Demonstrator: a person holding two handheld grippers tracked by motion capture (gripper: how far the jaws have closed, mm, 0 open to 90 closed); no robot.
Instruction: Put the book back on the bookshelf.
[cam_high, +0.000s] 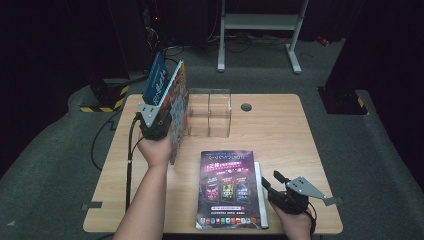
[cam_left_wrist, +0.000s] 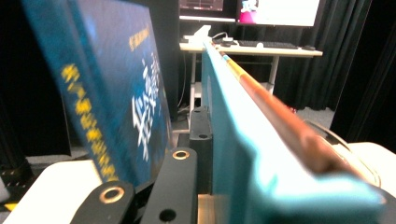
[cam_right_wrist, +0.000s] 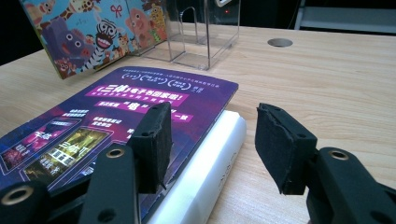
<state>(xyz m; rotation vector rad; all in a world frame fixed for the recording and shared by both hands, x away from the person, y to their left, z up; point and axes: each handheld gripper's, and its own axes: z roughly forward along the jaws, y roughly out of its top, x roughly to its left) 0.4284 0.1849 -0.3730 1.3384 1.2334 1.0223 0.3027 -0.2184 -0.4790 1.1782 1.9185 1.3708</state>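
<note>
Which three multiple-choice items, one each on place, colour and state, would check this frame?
1. Where does the clear acrylic holder stand?
A. near table edge
B. far half of the table
C. on the floor

2. What colour is the cover of the flat book?
A. purple
B. green
C. white

3. How is the left gripper?
A. open, empty
B. resting on the table
C. shut on the cartoon-cover book

Answers: 1 B, it stands beyond the flat book; 2 A, the purple cover faces up; 3 C, its fingers clamp the book upright.
</note>
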